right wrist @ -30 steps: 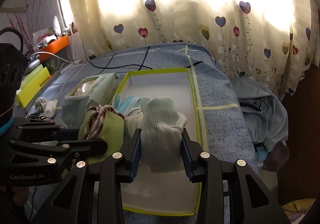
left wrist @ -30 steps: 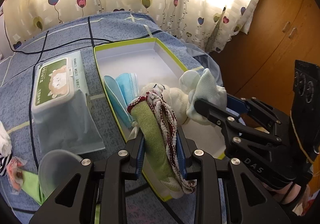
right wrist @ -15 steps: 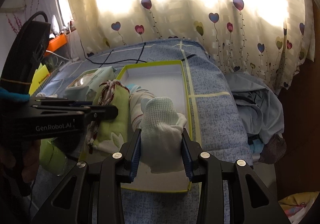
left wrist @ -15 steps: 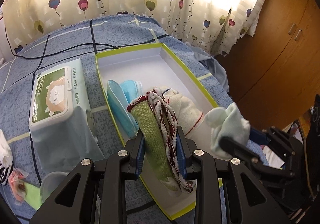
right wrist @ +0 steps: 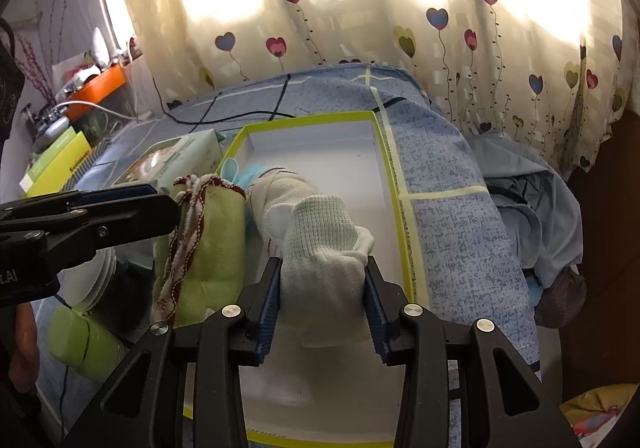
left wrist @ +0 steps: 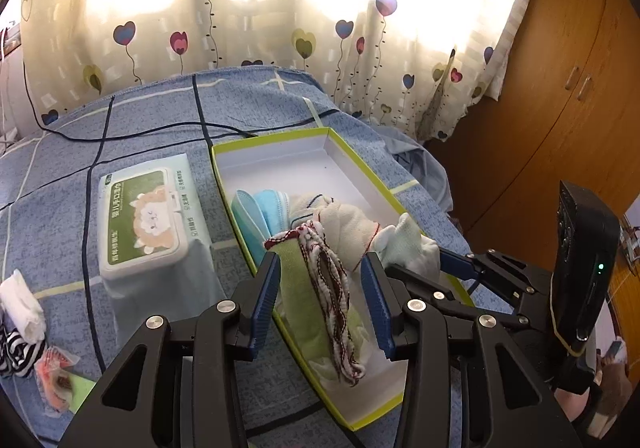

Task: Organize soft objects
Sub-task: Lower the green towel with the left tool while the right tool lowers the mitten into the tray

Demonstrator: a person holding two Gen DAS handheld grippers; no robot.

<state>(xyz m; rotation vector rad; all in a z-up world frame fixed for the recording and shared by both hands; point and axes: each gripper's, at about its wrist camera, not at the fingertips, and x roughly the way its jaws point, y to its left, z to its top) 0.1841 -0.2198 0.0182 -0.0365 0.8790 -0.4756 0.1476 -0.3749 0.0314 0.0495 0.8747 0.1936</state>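
Note:
A white box with a lime-green rim [left wrist: 362, 168] [right wrist: 394, 168] lies on the blue bedspread. It holds blue face masks [left wrist: 260, 210], a cream sock [left wrist: 344, 228] [right wrist: 276, 192] and a green cloth with red-and-white cord [left wrist: 316, 300] [right wrist: 212, 240]. My left gripper [left wrist: 320, 288] is open around the green cloth, which rests in the box. My right gripper [right wrist: 320, 288] is shut on a pale mint sock [right wrist: 320, 248] over the box; the sock also shows in the left wrist view [left wrist: 404, 244].
A wet-wipes pack [left wrist: 148, 220] stands left of the box. Small socks and a wrapper [left wrist: 24, 324] lie at the far left. A black cable [left wrist: 160, 128] crosses the bed. Crumpled blue fabric [right wrist: 532, 200] hangs off the right edge. A wooden wardrobe [left wrist: 560, 88] stands right.
My left gripper has opened and let go of the green cloth, which now lies in the box. My right gripper with the mint sock has moved forward over the box.

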